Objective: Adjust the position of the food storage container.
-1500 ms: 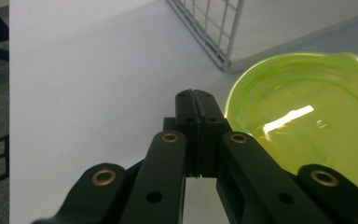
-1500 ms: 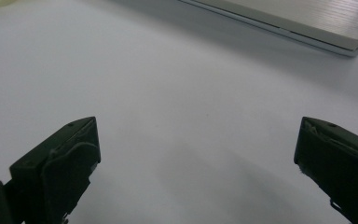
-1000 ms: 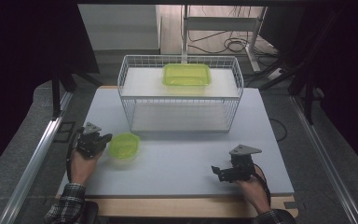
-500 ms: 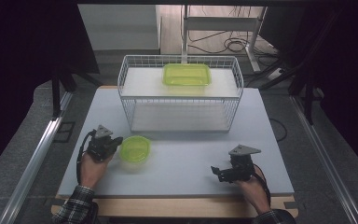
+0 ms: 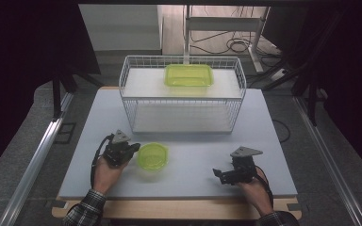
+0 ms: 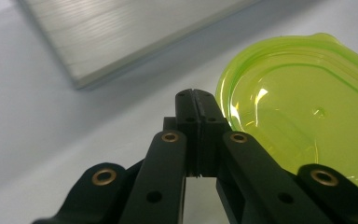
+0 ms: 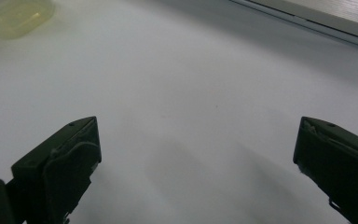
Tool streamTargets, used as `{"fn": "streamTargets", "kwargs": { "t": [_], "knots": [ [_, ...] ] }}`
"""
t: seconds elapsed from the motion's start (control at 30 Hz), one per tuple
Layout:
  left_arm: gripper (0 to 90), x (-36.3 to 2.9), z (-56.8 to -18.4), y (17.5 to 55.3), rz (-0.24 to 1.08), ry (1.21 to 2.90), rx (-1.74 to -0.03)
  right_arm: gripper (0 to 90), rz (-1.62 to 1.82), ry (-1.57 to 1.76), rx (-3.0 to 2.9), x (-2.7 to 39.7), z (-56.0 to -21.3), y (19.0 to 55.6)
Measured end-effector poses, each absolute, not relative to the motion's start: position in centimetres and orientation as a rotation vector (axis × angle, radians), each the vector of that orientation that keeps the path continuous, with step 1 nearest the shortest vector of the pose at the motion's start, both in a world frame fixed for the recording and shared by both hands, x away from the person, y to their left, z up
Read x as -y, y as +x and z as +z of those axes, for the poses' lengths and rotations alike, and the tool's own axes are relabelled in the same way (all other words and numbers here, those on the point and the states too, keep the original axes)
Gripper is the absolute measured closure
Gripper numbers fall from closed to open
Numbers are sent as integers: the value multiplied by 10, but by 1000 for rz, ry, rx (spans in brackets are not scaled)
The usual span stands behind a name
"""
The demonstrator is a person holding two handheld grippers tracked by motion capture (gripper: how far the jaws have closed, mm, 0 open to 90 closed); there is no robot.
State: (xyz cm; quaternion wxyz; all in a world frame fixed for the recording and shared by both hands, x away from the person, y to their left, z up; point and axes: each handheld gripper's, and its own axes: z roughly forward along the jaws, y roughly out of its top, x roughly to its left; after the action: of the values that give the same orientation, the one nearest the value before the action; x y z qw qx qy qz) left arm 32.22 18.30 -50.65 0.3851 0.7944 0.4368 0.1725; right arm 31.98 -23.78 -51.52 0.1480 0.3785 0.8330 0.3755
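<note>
High view looks forward and down over whole tabletop (image 5: 264, 141); gripper views sit low, close; all share green container (image 5: 152, 157).

No writing, label, brand, number or sign can be read on anything in these pictures.

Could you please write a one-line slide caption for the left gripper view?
Left gripper, jaws shut, pressed against the rim of a green container on the white table.
</note>
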Motion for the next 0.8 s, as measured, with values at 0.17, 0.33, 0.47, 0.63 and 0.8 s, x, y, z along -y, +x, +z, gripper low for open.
{"fn": "streamTargets", "kwargs": {
  "t": [0.17,0.33,0.47,0.63,0.8],
  "knots": [
    [900,-171,-506,320,405,2032,-1080,7,1080,1092,-2394,238,-515,320],
    [900,-172,-504,318,422,2028,-1078,7,1085,1095,-2391,239,-515,320],
    [900,-176,-506,315,424,2031,-1091,6,1083,1094,-2395,239,-515,320],
    [900,-181,-516,307,375,2092,-1090,6,1088,1092,-2392,239,-515,320],
    [900,-173,-527,303,255,2163,-1021,7,1084,1090,-2397,239,-515,320]
  ]
}}
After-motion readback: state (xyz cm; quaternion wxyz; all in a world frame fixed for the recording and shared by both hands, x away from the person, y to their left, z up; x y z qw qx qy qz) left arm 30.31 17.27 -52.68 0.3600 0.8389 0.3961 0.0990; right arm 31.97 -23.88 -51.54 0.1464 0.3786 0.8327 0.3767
